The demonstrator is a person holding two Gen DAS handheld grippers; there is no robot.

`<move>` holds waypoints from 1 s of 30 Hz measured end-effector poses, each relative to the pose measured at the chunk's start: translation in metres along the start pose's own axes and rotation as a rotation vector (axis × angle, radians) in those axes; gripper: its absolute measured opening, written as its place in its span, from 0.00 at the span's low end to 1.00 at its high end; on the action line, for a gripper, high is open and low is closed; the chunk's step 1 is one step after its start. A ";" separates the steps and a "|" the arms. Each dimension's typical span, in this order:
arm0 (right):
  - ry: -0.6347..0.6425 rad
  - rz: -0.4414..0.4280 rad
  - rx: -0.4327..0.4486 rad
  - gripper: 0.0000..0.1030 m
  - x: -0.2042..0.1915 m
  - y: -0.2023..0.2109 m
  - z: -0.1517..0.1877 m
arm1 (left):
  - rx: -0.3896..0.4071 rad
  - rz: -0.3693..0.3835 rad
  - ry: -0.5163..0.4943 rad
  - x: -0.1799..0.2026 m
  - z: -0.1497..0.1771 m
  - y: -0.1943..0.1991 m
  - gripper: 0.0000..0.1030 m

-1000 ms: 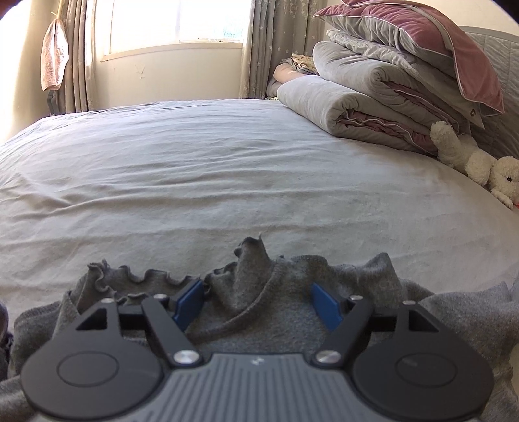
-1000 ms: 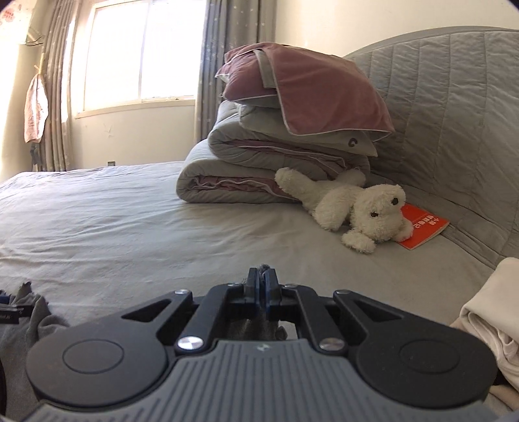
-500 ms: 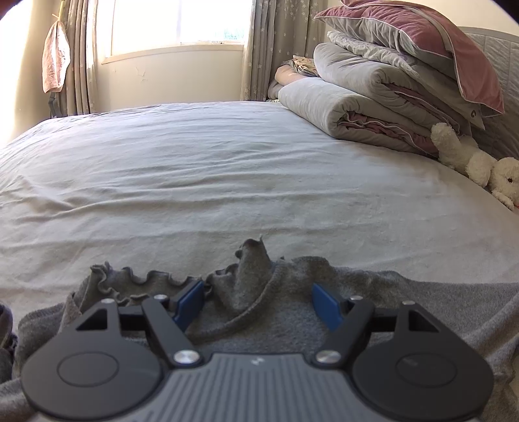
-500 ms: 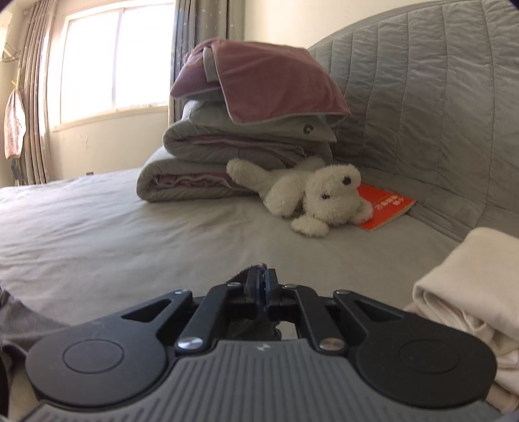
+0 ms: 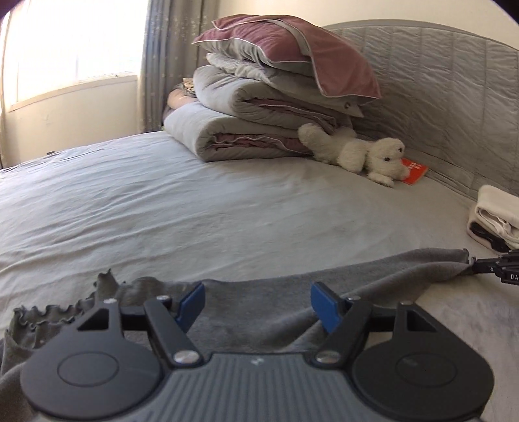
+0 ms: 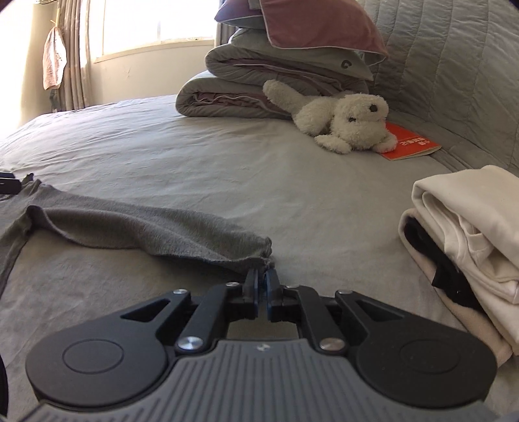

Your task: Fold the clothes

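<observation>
Right gripper is pinched closed on the cuff end of the grey sweater's sleeve, its two blue-padded fingers pressed together with a tuft of knit between them. From that pinch the sleeve runs out toward 10 o'clock in the right wrist view, lying flat on the bed and joining the body of the garment at the left edge of the view.

Left gripper stands with its jaws spread wide, the blue fingers hovering over the grey sweater and gripping nothing. The sweater lies spread beneath it, a frilled hem at 9 o'clock, and the sleeve stretching away toward 3 o'clock, where the tip of the right gripper holds its end at the edge of the left wrist view.

At 12 to 1 o'clock in both views a stack of folded quilts topped by a mauve pillow rests against the padded headboard. A white plush dog lies just beside the stack, one paw on a red booklet. At 3 o'clock a pile of folded cream clothes sits on the bed, well apart from the sleeve. A window with curtains lights the far wall.
</observation>
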State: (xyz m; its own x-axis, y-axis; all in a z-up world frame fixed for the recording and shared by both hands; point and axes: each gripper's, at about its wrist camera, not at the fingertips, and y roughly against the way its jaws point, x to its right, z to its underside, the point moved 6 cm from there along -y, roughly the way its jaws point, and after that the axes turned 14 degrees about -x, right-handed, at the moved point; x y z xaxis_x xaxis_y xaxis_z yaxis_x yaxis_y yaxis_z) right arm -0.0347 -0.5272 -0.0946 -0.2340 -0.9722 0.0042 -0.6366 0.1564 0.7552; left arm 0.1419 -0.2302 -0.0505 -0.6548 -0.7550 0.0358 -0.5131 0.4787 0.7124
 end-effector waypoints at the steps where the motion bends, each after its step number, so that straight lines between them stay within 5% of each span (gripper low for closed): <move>1: -0.014 -0.022 0.001 0.15 0.003 0.004 0.000 | -0.009 -0.006 -0.001 -0.002 -0.002 -0.003 0.71; 3: -0.079 -0.080 0.019 0.34 0.013 0.013 -0.007 | -0.027 -0.032 0.022 -0.014 -0.004 -0.008 0.71; 5: -0.161 -0.137 0.033 0.40 0.024 0.015 -0.017 | -0.039 -0.061 0.055 -0.030 -0.005 -0.012 0.71; 10: -0.329 -0.203 -0.038 0.41 0.042 -0.017 -0.046 | -0.062 -0.156 0.127 -0.079 -0.005 -0.021 0.71; 16: -0.218 -0.140 -0.129 0.39 0.017 -0.061 -0.054 | -0.094 -0.213 0.204 -0.132 -0.004 -0.036 0.71; 18: -0.143 -0.091 -0.145 0.22 0.004 -0.067 -0.052 | -0.126 -0.218 0.237 -0.146 -0.001 -0.045 0.70; 21: -0.038 -0.040 -0.145 0.07 -0.012 -0.065 -0.050 | -0.128 -0.142 0.278 -0.153 0.000 -0.052 0.59; 23: 0.020 0.029 -0.118 0.06 -0.017 -0.063 -0.054 | -0.124 -0.094 0.271 -0.149 -0.001 -0.053 0.18; 24: 0.030 0.062 -0.091 0.06 -0.016 -0.061 -0.057 | -0.113 -0.091 0.271 -0.147 -0.002 -0.052 0.07; 28: 0.049 0.189 0.031 0.05 -0.008 -0.054 -0.081 | -0.023 -0.129 0.271 -0.136 -0.007 -0.042 0.06; 30: 0.049 0.207 0.026 0.05 -0.004 -0.064 -0.086 | 0.027 -0.151 0.293 -0.136 -0.008 -0.038 0.06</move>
State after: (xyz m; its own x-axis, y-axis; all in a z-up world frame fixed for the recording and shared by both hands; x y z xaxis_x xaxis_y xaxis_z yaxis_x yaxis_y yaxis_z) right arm 0.0705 -0.5480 -0.0863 -0.3258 -0.9262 0.1895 -0.5978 0.3571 0.7177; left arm 0.2551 -0.1496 -0.0769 -0.3852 -0.9131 0.1341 -0.6091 0.3607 0.7064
